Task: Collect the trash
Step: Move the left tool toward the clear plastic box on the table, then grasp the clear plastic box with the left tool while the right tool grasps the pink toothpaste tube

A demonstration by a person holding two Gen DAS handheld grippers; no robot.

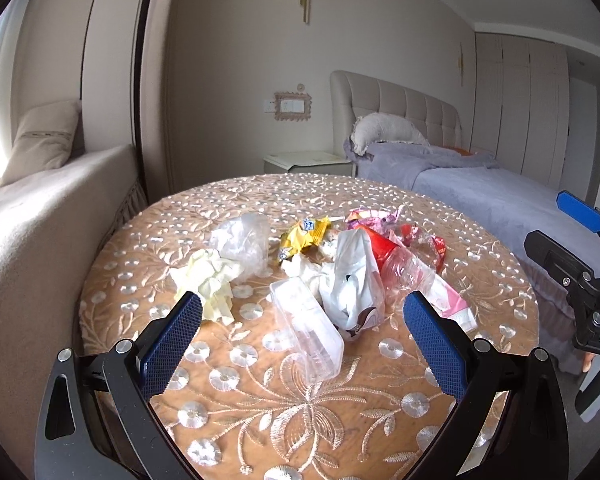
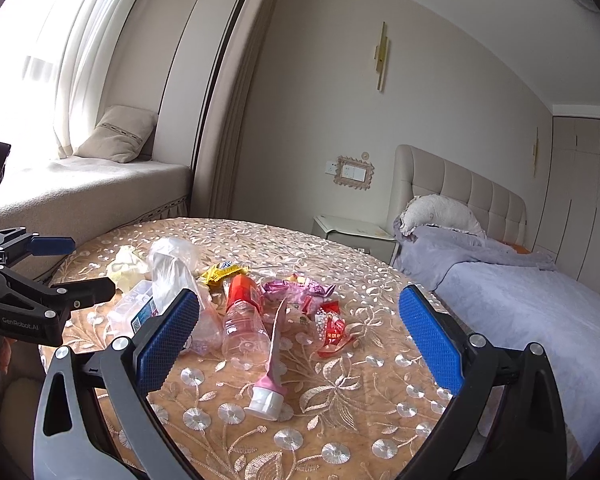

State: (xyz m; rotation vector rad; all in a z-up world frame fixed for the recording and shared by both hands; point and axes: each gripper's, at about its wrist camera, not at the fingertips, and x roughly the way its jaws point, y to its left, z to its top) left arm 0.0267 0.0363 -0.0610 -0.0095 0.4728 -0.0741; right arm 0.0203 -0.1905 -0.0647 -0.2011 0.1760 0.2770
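Observation:
A pile of trash lies on the round table (image 1: 312, 412): a clear plastic box (image 1: 306, 332), a white plastic bag (image 1: 352, 280), a clear bottle with a red label (image 2: 244, 316), a pale yellow glove (image 1: 208, 280), a yellow wrapper (image 1: 304, 236), a pink tube with a white cap (image 2: 270, 376), and red wrappers (image 2: 332, 330). My left gripper (image 1: 302, 316) is open, hovering just before the clear box. My right gripper (image 2: 298, 312) is open and empty above the bottle and tube. Each gripper shows at the edge of the other's view.
The table has an orange embroidered cloth (image 2: 340, 400). A bed with a lilac cover (image 2: 520, 300) stands at the right, close to the table edge. A window seat with a cushion (image 2: 116, 136) is at the left. A small nightstand (image 1: 304, 162) stands behind.

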